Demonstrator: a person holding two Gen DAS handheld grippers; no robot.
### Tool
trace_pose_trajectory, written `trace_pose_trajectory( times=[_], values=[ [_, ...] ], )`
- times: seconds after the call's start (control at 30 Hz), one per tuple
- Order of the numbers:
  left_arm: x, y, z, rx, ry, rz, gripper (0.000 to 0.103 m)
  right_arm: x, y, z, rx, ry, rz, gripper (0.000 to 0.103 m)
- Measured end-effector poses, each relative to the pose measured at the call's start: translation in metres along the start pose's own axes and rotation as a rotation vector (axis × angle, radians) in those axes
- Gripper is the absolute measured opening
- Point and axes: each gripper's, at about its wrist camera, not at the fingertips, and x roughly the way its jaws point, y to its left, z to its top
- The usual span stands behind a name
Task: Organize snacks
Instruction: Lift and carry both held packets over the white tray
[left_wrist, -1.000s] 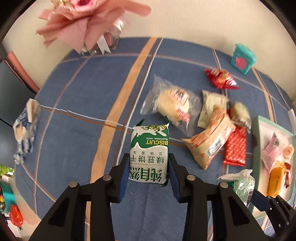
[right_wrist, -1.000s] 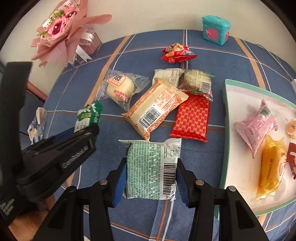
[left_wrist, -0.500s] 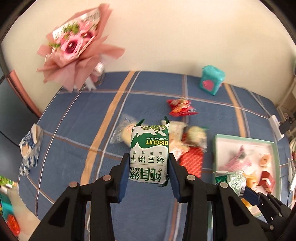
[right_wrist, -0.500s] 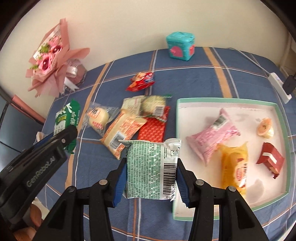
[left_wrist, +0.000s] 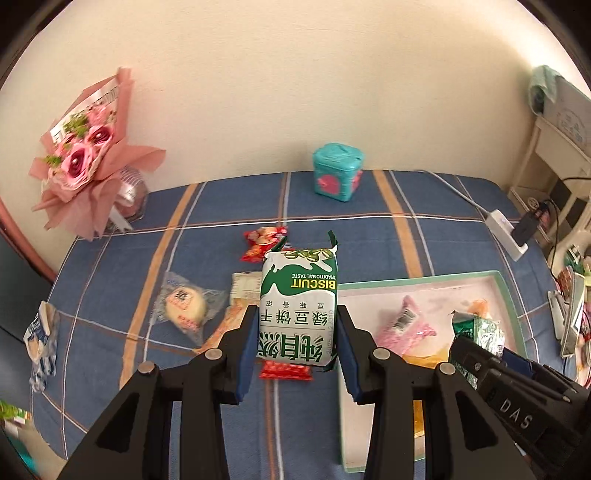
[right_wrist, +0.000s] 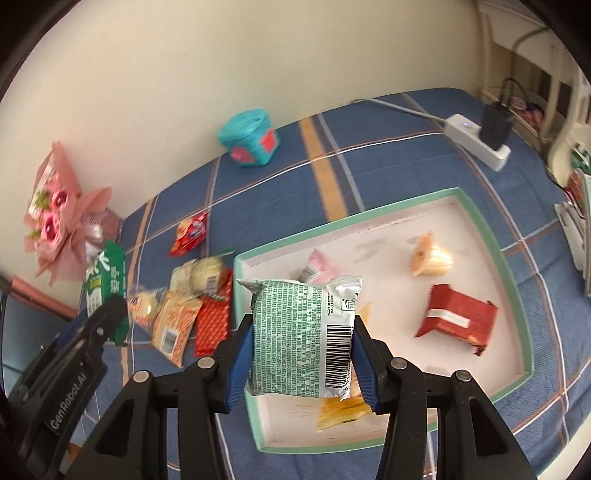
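Left gripper (left_wrist: 298, 339) clamped on the green biscuit pack (left_wrist: 298, 310), held off the blue cloth (left_wrist: 332, 206); loose snacks just behind it, tray (left_wrist: 417, 278) to its right. Right gripper (right_wrist: 303, 349) clamped on a green-and-silver packet (right_wrist: 303, 332), above the tray's near-left corner; red box (right_wrist: 456, 319) farther right inside.

Both wrist cameras look steeply down along their own fingers at the blue plaid table (left_wrist: 369, 206) from close above. The left view faces the far wall; the right view, somewhat blurred, tilts rightward. Both share the tray (right_wrist: 491, 236).
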Motion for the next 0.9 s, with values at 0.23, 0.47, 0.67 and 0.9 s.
trace_pose_trajectory(
  times=[0.23,0.47,0.67,0.9],
  values=[
    [0.002,-0.037,0.001,0.069,-0.007,-0.039,0.041,-0.010,-0.040,0.009,0.079,-0.026,-0.020,0.052],
    [0.033,-0.052,-0.001,0.102,0.033,-0.057,0.041,0.001,-0.067,0.017,0.120,-0.044,-0.034,0.052],
    [0.067,-0.052,-0.002,0.100,0.056,-0.052,0.041,0.025,-0.076,0.023,0.136,-0.018,-0.039,0.052],
    [0.090,-0.050,0.003,0.092,0.040,-0.044,0.041,0.036,-0.078,0.024,0.137,-0.012,-0.032,0.052]
  ],
)
